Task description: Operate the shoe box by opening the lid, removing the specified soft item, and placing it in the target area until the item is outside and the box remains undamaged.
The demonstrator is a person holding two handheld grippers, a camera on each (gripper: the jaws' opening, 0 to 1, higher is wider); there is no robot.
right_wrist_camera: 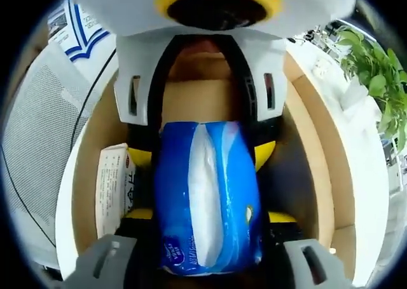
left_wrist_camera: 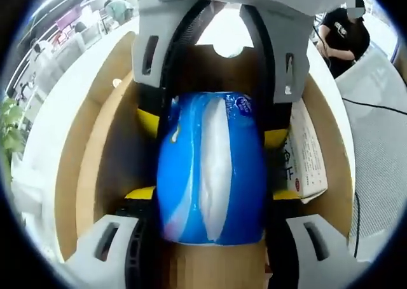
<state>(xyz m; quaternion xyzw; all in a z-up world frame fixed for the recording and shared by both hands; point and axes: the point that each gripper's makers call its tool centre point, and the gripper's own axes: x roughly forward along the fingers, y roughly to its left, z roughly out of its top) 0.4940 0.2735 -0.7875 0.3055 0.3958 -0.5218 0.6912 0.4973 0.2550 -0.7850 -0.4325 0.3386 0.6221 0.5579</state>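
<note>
You've got the blue tissue pack (left_wrist_camera: 213,168) pinched from both ends inside the open shoe box (left_wrist_camera: 89,155), left gripper (left_wrist_camera: 213,200) and right gripper (right_wrist_camera: 206,238) opposed, long axis running gripper-to-gripper, so lift straight up.

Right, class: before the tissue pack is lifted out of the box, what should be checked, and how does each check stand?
1. Lid out of the way: ok, box open.
2. Left gripper on tissue pack: ok, jaws at one end.
3. Right gripper on the pack: ok, jaws at its other end.
4. Pack intact: ok, no tear seen.
5. Leaflet free of the jaws: ok, beside the pack.
6. Target area: cannot tell.
</note>
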